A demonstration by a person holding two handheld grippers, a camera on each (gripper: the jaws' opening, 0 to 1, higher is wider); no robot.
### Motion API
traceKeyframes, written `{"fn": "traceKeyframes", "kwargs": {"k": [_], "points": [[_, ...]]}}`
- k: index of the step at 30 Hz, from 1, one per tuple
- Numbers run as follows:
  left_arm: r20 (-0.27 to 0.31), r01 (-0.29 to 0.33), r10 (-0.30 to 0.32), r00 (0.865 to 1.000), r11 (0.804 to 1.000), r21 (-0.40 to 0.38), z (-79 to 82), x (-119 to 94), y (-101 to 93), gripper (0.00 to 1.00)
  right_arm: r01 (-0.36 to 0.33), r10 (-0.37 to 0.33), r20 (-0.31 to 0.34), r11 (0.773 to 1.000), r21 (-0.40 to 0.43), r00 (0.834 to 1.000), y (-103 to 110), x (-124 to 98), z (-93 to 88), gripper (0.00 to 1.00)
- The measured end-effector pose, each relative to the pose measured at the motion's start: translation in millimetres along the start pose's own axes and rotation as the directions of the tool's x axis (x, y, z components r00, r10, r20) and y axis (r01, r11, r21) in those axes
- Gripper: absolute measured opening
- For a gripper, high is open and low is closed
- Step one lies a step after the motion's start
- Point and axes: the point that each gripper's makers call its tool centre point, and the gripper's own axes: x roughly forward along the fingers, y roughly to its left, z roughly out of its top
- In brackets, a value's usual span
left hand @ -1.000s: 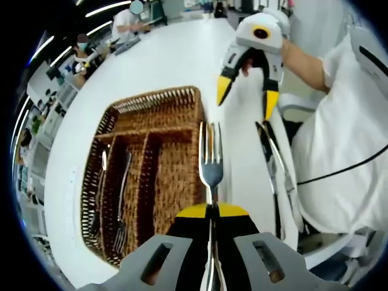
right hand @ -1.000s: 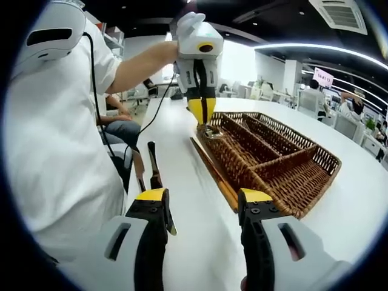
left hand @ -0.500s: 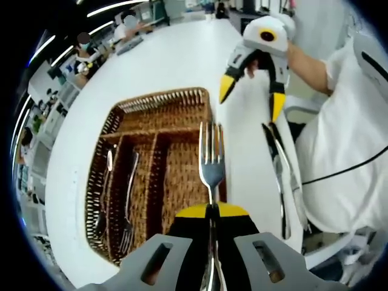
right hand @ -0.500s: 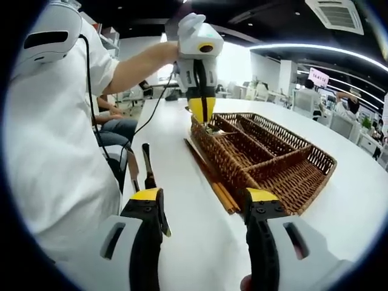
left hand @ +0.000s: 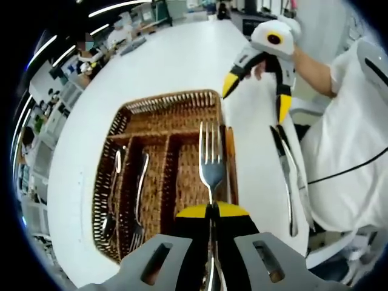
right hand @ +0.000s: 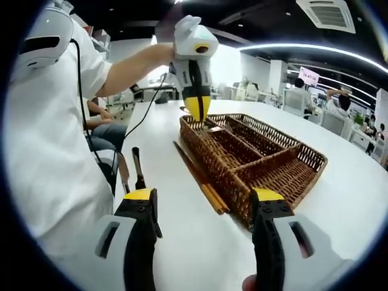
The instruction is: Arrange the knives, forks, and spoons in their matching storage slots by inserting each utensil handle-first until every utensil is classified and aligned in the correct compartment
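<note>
My left gripper (left hand: 212,210) is shut on a silver fork (left hand: 211,159), tines pointing away, held above the rightmost slot of the wicker tray (left hand: 163,99). A spoon (left hand: 115,173) and another fork (left hand: 140,182) lie in the tray's left slots. Two knives (left hand: 286,176) lie on the white table right of the tray. My right gripper (left hand: 256,97) hangs open beyond them. In the right gripper view its own jaws (right hand: 205,201) stand wide apart with nothing between them. There the left gripper (right hand: 196,106) hovers over the tray's (right hand: 285,182) far end, and the knives (right hand: 136,168) lie at the left.
A pair of wooden sticks (left hand: 230,159) (right hand: 197,176) lies along the tray's side facing the knives. The person's white-sleeved arm and a black cable are close by at the table edge. Other people sit at desks in the background.
My left gripper has carried the fork sideways, from above the tray's right edge to above its rightmost slot. The right gripper stays open and has shifted slightly.
</note>
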Motion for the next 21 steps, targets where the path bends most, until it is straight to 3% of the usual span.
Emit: {"fn": "traceKeyframes", "kwargs": {"k": [21], "points": [[0.005, -0.023, 0.023, 1.000, 1.000, 0.003, 1.5, 4.1, 34.7, 0.01, 0.031, -0.031, 0.005, 0.999, 0.017, 0.999, -3.8, 2.7, 1.5, 0.75]]}}
